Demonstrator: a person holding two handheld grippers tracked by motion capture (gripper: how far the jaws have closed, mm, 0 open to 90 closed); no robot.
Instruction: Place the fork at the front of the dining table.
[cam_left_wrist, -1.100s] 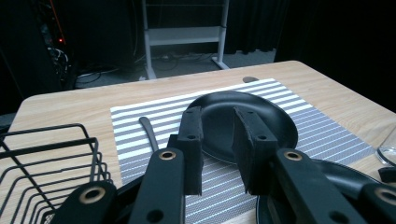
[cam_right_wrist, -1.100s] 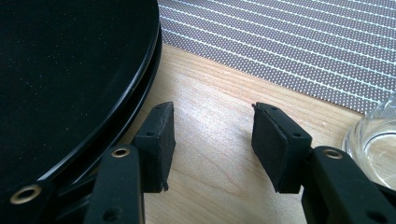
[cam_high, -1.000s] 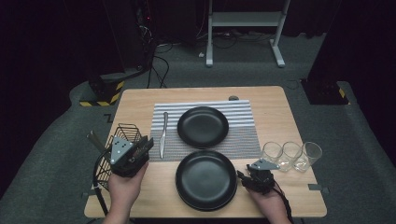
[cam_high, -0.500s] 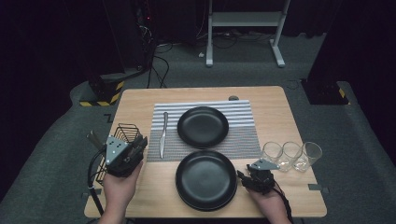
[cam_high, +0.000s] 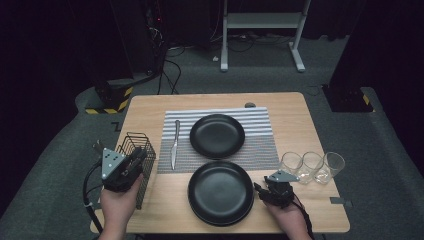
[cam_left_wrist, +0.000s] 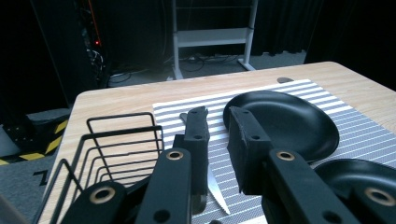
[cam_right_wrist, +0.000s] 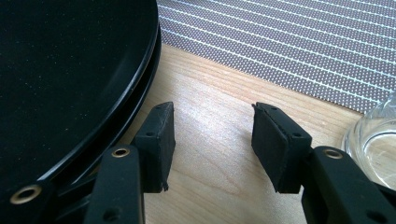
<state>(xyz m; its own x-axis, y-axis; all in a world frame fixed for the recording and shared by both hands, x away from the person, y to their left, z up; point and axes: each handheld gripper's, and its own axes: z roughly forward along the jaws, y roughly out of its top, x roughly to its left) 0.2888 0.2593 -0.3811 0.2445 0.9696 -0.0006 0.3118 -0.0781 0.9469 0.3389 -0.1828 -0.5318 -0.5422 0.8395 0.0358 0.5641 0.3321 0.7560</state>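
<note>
A: The knife (cam_high: 174, 144) is lying on the striped mat (cam_high: 260, 150), left of the upper plate (cam_high: 217, 135), with the wire basket (cam_high: 138, 159) just beside the mat's left edge. The left gripper (cam_high: 136, 159) is being held over the basket, nothing gripped; its jaws have just been closing a little, yet a gap is being kept between them.

B: How is the reach best being made?

A: As a judgement: the jaws are best being lined up across the handle rather than the blade, low and level, so the knife is not being pushed along the mat.

B: And the right gripper (cam_high: 264, 190)?

A: It is being rested on the table (cam_high: 320, 210) beside the stacked plates (cam_high: 220, 192), jaws partly open and empty.

B: What is being added by the close views?

A: In the left gripper view the serrated knife (cam_left_wrist: 215, 191) is being seen past the jaws; in the right gripper view two plate rims (cam_right_wrist: 144, 74) and a glass (cam_right_wrist: 373, 144) are being shown close by.
</note>
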